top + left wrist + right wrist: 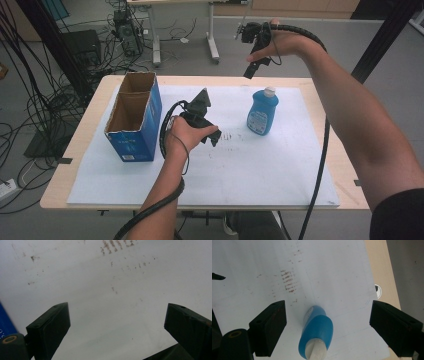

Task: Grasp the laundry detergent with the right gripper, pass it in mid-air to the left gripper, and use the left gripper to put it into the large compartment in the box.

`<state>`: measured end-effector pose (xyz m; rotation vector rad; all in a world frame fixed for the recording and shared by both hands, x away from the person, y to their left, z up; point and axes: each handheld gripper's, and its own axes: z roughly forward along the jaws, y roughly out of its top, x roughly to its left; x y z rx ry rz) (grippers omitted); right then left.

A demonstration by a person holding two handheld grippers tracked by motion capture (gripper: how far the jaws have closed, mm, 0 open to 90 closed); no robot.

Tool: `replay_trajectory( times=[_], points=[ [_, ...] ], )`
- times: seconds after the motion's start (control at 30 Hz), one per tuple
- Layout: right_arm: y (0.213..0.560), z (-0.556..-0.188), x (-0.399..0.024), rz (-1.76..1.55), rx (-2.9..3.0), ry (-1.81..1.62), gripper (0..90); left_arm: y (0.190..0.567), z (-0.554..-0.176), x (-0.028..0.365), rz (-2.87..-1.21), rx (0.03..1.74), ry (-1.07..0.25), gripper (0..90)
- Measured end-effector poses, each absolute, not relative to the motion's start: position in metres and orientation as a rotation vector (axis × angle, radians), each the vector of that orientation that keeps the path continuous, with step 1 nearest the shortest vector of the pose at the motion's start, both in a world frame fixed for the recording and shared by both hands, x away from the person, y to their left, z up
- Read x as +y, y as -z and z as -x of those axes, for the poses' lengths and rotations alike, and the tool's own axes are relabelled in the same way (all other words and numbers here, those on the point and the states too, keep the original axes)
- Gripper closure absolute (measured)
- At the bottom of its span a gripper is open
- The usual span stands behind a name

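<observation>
A: Right gripper view first: where does the blue bottle point(317, 333) sit against the right claw point(327, 322)?

B: Straight below it, between the two jaws as the camera looks down them, white cap toward the lens. The jaws stand wide apart with nothing pressed between them, and the claw is well above the bottle, not touching.

A: And from the high view?

B: The bottle point(262, 112) stands upright on the white sheet of the worktop point(320, 95), right of centre. The right claw point(252, 67) hangs in the air over its far side, tilted down toward the cap. So the bottle's long axis runs vertical, nearly along the claw's own line of sight (awkward for a side grip, I'd judge).

A: The left claw point(212, 137)?

B: Low over the sheet, beside the open blue box point(134, 117), and farther from the bottle. Its own camera shows jaws spread, only stained white sheet point(112, 290) between them.

A: So which hand goes?

B: The right one, it's nearer. It likely needs to drop and close across the bottle's body.
</observation>
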<state>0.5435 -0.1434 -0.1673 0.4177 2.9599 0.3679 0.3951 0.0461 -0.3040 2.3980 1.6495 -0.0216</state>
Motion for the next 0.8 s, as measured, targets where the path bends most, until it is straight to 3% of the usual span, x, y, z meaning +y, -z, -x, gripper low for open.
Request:
replay_trajectory(
  times=[0.8],
  points=[
    [0.156,-0.523,-0.181,-0.488,2.925,-0.382,12.3,0.3,-0.384,0.047,-2.389,1.633,0.003,6.9]
  ],
)
